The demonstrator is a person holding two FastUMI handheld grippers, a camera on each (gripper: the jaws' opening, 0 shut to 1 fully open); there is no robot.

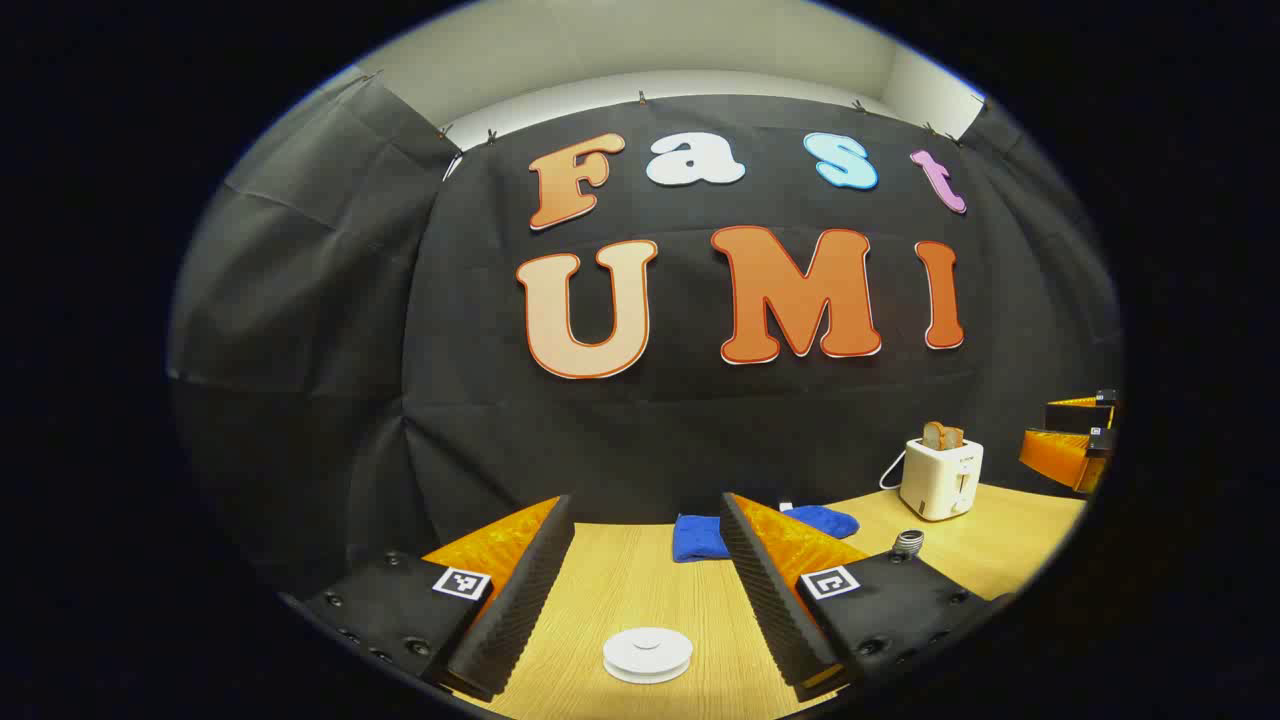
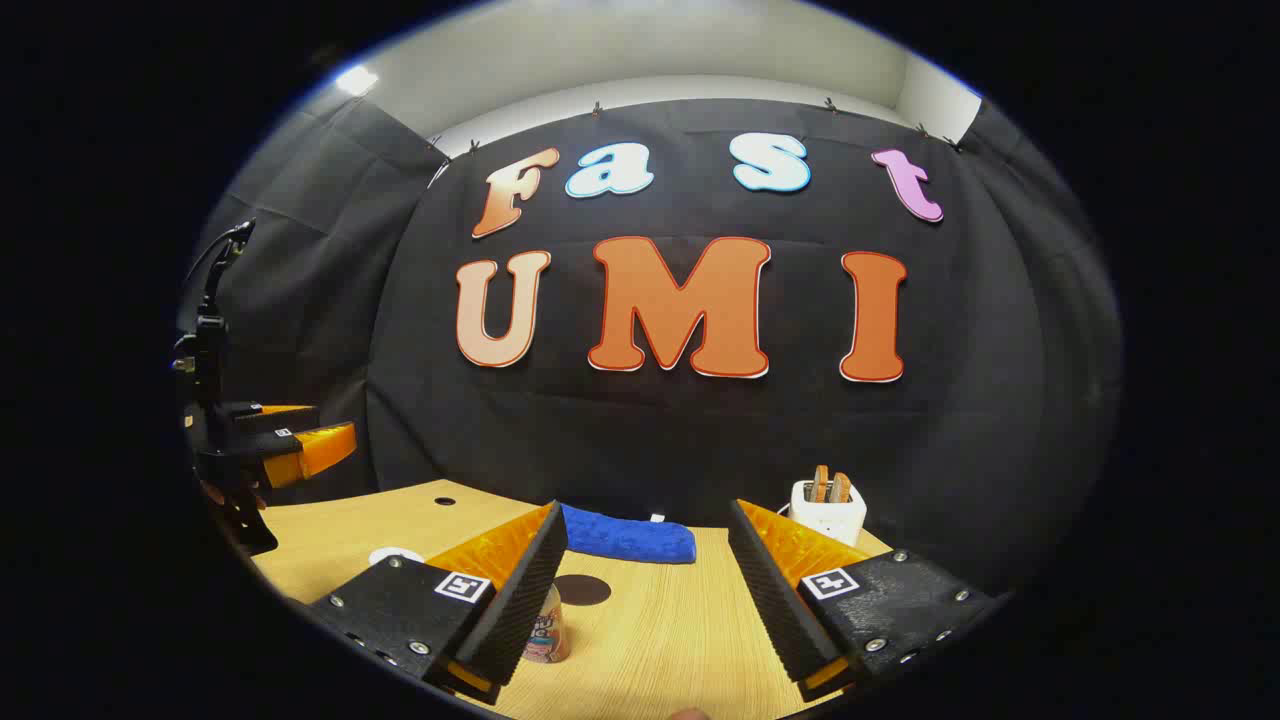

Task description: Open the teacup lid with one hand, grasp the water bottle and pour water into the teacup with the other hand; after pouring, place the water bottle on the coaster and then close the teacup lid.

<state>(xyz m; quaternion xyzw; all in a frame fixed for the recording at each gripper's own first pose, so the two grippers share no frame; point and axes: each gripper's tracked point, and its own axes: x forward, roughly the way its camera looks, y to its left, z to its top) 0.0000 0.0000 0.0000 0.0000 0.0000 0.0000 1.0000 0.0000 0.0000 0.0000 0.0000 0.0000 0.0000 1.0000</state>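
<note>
Left gripper view: round white teacup lid [image 1: 647,654] on the pale wood surface [image 1: 620,580], seen betw. the left tongs [image 1: 648,580]. Behind it a blue folded cloth [image 1: 700,536] by the black wall. A small ribbed metal thing [image 1: 908,543] sits just right of the cloth; can't tell what it is. White toaster with bread slices [image 1: 941,478] further right of the cloth.
Right gripper view: small bottle with printed label [image 2: 547,626], partly hidden behind the left finger of the right tongs [image 2: 648,590]. Dark round coaster [image 2: 582,590] just behind the bottle, in front of the blue cloth [image 2: 625,538]. White lid [image 2: 396,555] well left of the coaster. Toaster [image 2: 828,505] right of the cloth. Small dark hole in the surface [image 2: 444,500] left of the cloth.
Left tongs state: wide open, nothing held.
Right tongs state: wide open, nothing held; bottle touches neither pad as far as I can tell.
Lid vs left tongs: centred in the gap, low, near the fingers, no contact.
Bottle vs right tongs: at the left finger's inner edge, not centred.
Pose: both tongs level, above the surface, pointing at the wall. In the right gripper view the left tongs show far left of the cloth [image 2: 300,445], raised, a hand [image 2: 228,492] under it. In the left gripper view the right tongs [image 1: 1075,440] show at far right, beyond the toaster.
</note>
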